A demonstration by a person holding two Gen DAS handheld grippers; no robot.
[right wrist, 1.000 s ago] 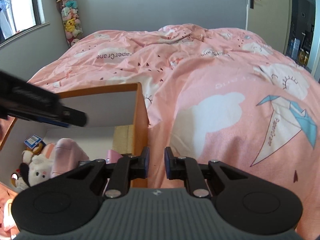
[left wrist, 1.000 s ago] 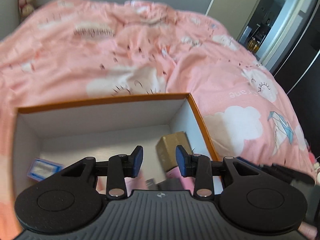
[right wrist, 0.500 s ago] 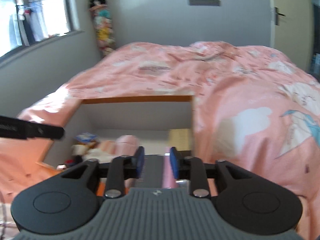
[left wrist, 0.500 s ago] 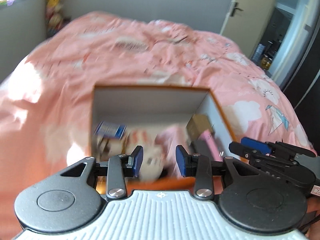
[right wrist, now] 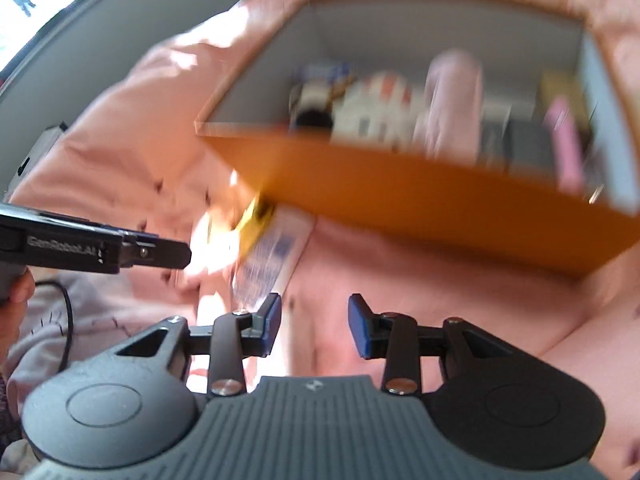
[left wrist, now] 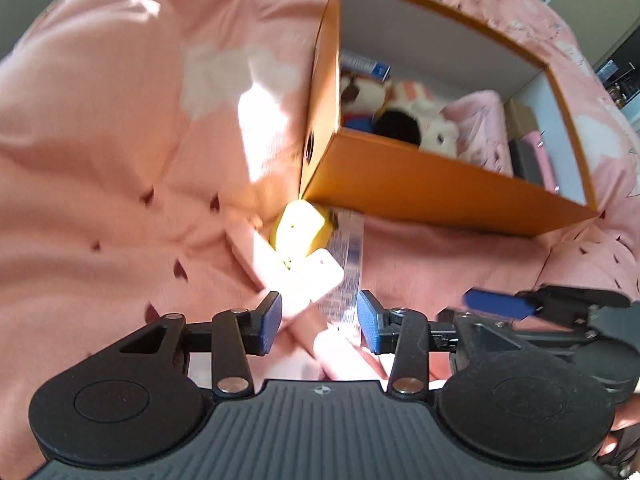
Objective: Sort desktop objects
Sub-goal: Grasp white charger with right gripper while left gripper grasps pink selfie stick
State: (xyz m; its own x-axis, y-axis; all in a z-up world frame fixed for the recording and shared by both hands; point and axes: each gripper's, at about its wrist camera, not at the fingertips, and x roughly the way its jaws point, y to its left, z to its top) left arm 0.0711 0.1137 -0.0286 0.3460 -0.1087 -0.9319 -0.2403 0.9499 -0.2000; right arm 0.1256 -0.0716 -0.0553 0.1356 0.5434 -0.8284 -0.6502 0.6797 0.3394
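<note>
An orange box [left wrist: 432,184] with white inner walls lies on the pink bedspread [left wrist: 120,160]; it holds plush toys [left wrist: 404,116], a blue card and pink items. Just before its near corner lie a yellow object [left wrist: 296,228], a sunlit pale flat piece [left wrist: 316,276] and a clear printed packet [left wrist: 349,264]. My left gripper [left wrist: 318,324] hovers over these three, its jaws opening, pads touching nothing. My right gripper [right wrist: 314,324] is to their right, jaws opening over bare bedspread, the packet [right wrist: 272,256] by its left finger. The right wrist view is blurred.
The bedspread lies in soft folds with a bright sun patch [left wrist: 260,120] left of the box. A person's hand [right wrist: 16,292] holds the left gripper's handle [right wrist: 64,246], with a black cable and grey cloth beneath it. A grey wall and a window are at the far left.
Both grippers have come back from over the box and tilted down toward the bedspread in front of its near wall. The small objects by the corner have come into view. Both pairs of jaws stand wider.
</note>
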